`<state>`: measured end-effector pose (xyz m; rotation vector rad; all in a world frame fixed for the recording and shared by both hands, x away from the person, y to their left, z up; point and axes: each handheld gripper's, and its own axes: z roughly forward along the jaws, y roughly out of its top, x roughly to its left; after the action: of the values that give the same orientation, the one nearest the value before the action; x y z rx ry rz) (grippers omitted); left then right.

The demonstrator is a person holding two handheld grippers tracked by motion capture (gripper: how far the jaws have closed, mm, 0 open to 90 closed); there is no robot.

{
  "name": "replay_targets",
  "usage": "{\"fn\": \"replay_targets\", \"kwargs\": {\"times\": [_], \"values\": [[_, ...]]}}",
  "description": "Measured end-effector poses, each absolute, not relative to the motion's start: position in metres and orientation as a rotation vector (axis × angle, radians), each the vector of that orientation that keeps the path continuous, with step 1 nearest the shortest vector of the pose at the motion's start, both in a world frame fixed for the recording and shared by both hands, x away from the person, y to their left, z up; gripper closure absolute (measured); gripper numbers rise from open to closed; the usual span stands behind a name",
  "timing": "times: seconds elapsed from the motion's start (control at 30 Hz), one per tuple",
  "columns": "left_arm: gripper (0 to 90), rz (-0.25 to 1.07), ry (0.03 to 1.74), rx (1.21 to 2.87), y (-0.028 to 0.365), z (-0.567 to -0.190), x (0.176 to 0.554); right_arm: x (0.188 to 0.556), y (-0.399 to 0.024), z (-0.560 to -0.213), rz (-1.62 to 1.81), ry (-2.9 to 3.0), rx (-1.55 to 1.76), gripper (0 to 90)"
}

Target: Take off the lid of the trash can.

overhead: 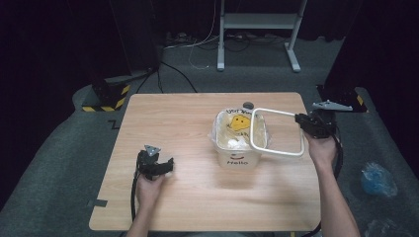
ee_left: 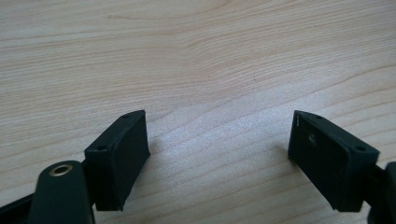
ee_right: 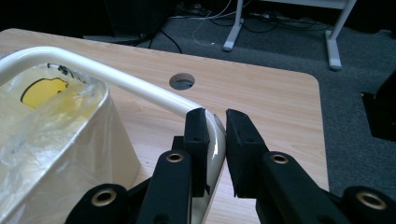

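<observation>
Keep the right tool (ee_right: 215,122) clamped on the white frame (overhead: 276,132) at 3 o'clock, lower squarely over the bin (overhead: 238,143) (left tool (ee_left: 217,140) wide, idle).

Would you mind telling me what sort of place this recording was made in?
Probably a lab or studio set up for recording: a bare wooden table on grey carpet, dark curtains around it, and cables trailing by a metal stand.

One white plastic bin (overhead: 238,148) lined with clear bag; one white rectangular rim frame (overhead: 276,129); two black grippers, left (overhead: 165,165) and right (overhead: 302,118).
</observation>
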<state>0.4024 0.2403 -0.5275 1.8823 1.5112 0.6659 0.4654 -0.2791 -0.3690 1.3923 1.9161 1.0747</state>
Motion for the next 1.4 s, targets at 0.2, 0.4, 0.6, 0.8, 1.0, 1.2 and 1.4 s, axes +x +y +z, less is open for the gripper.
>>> {"fn": "replay_targets", "kwargs": {"times": [0.2,0.4,0.6,0.8,1.0,1.2,1.4], "values": [[20.2,0.666,1.511,1.883,0.24,-0.527,0.402,0.46,-0.293,-0.373,1.072,1.898,1.41,79.3],[20.2,0.666,1.511,1.883,0.24,-0.527,0.402,0.456,-0.302,-0.376,1.07,1.886,1.42,79.4],[20.2,0.665,1.512,1.883,0.24,-0.527,0.402,0.453,-0.309,-0.38,1.071,1.881,1.431,79.4],[20.2,0.665,1.511,1.883,0.24,-0.527,0.402,0.451,-0.314,-0.383,1.077,1.876,1.44,79.4],[20.2,0.665,1.512,1.883,0.24,-0.527,0.402,0.447,-0.321,-0.386,1.077,1.87,1.443,79.4],[20.2,0.665,1.512,1.883,0.24,-0.527,0.402,0.442,-0.33,-0.39,1.08,1.857,1.461,79.5],[20.2,0.665,1.511,1.883,0.24,-0.527,0.402,0.44,-0.333,-0.398,1.066,1.86,1.471,79.4]]}}
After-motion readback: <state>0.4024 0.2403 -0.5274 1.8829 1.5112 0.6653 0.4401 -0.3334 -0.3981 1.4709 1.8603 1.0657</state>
